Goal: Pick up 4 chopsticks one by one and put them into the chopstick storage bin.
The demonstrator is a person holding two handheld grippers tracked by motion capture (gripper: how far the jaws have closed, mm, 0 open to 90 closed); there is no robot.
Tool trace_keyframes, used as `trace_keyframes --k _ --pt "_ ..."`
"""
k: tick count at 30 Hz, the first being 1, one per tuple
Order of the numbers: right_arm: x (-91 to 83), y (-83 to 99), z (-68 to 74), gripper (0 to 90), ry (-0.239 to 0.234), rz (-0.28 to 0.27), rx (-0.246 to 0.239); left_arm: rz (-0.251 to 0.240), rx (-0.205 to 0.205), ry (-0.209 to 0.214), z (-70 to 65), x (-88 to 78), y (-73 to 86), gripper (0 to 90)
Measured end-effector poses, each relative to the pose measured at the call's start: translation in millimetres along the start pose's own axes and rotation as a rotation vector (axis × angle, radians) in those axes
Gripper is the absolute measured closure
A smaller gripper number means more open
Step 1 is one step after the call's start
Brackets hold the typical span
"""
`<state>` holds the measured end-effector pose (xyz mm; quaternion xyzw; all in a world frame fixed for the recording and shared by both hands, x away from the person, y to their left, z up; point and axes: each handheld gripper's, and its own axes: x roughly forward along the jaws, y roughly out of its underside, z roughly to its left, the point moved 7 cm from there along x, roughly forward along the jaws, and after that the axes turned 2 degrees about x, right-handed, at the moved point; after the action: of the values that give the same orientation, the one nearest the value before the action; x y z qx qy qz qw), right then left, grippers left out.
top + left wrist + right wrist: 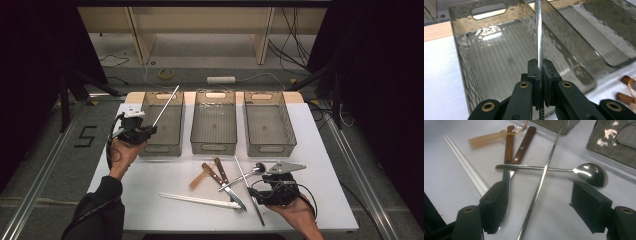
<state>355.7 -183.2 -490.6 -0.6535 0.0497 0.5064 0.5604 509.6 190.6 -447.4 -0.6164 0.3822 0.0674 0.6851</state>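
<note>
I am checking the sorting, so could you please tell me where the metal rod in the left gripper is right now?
In the high view the rod is at the left, clamped in the left gripper and slanting up over the leftmost bin.

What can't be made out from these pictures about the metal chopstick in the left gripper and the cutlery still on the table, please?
- Metal chopstick, left gripper view: its lower end is hidden between the shut left gripper jaws; its tip is cut off by the top edge.
- Fork, high view: too small and blurred to count prongs.
- Knife, right gripper view: its blade tip is hidden behind the right gripper.
</note>
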Motion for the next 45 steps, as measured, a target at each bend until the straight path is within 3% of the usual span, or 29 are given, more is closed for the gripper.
trace_keyframes --k 7,23,26,31,33,35,40,43,45 --pt "0.8 0.1 1.1 30.7 -0.002 0.003 -0.008 0.026 -0.054 -0.020 17.3 15.7 -0.2 85.3" --pt "1.9 -0.2 2.2 31.1 -0.015 0.005 -0.009 0.089 -0.103 -0.085 37.1 35.6 5.1 84.1" --pt "2.2 -0.1 1.8 31.1 -0.015 0.009 -0.009 0.087 -0.117 -0.086 37.4 34.5 4.5 72.6" --pt "2.2 0.0 1.5 31.1 -0.014 0.015 -0.004 0.061 -0.139 -0.043 28.0 28.5 2.7 55.6" --pt "2.1 0.2 0.8 31.7 -0.010 0.020 0.000 0.049 -0.129 -0.016 21.1 23.0 3.1 49.4" --pt "2.6 0.7 -0.5 33.1 -0.005 0.027 0.002 0.015 -0.132 0.014 13.1 15.7 2.4 41.7" --pt "4.9 2.3 -2.1 36.7 0.007 0.050 0.010 -0.049 -0.090 0.095 -12.2 -6.3 3.1 30.8" --pt "5.5 2.6 -2.1 40.3 0.013 0.058 0.014 -0.070 -0.055 0.116 -24.2 -16.2 2.9 26.8" --pt "6.4 3.4 -1.9 42.7 0.022 0.068 0.019 -0.087 -0.052 0.154 -33.7 -22.1 5.1 26.2"
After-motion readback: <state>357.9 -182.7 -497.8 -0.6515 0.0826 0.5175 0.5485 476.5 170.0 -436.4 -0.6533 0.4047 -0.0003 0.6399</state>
